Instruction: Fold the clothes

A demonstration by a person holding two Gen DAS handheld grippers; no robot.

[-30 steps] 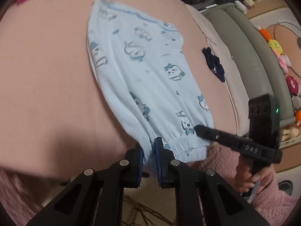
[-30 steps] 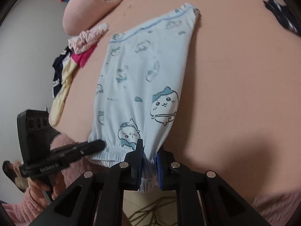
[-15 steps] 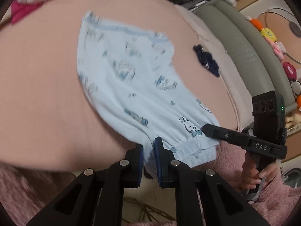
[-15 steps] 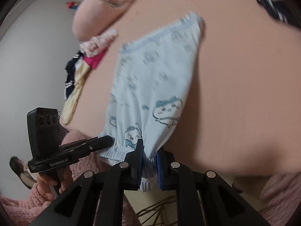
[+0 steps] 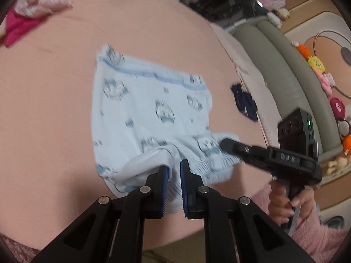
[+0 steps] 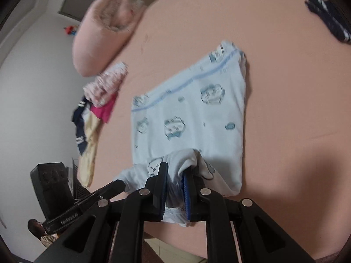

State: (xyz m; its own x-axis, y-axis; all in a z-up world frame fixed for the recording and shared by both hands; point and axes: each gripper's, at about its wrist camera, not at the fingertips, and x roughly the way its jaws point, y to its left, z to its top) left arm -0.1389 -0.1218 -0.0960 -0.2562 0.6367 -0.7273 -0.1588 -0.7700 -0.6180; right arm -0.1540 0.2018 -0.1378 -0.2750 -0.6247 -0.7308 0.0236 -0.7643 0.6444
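Pyjama trousers [image 5: 151, 118] on pink bed [image 5: 48, 100]

Motion blur smears the prints on the pale blue garment [image 5: 153, 118], so the little faces cannot be read. Its elastic hem vanishes between the pads of the left gripper [image 5: 174, 186], and the right gripper [image 6: 175, 188] swallows the other corner likewise. At ten o'clock in the left view, a pink heap of clothes [image 5: 33, 8] runs off the edge. A dark navy item [image 6: 329, 19] at two o'clock in the right view is cropped too. The right hand [image 5: 287, 201] is half hidden behind its handle.
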